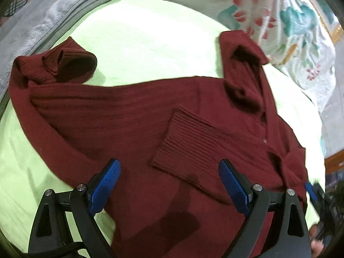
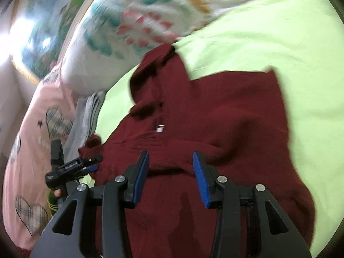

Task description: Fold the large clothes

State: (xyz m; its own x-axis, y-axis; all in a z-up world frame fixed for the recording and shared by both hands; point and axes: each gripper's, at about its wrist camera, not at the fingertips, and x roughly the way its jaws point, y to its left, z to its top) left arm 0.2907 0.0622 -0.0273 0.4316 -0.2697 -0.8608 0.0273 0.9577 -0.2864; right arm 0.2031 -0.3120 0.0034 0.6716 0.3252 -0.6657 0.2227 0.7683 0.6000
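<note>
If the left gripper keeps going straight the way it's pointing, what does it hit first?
Most likely the maroon sweater. The left gripper is open above it, and the folded-over ribbed sleeve cuff lies just ahead between its fingers. Depth is hard to judge through the fisheye.

A lime-green bedsheet (image 1: 150, 32) covers the bed, with a floral pillow (image 1: 279, 21) (white ground) beside grey folded fabric (image 1: 43, 21).

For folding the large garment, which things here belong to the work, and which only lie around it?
Belong to the work:
- dark red knit sweater, spread on the green sheet
- left hand-held gripper, open
- right hand-held gripper, open

Only lying around:
- floral pillow
- grey folded blanket
- pink heart-print bedding
</note>
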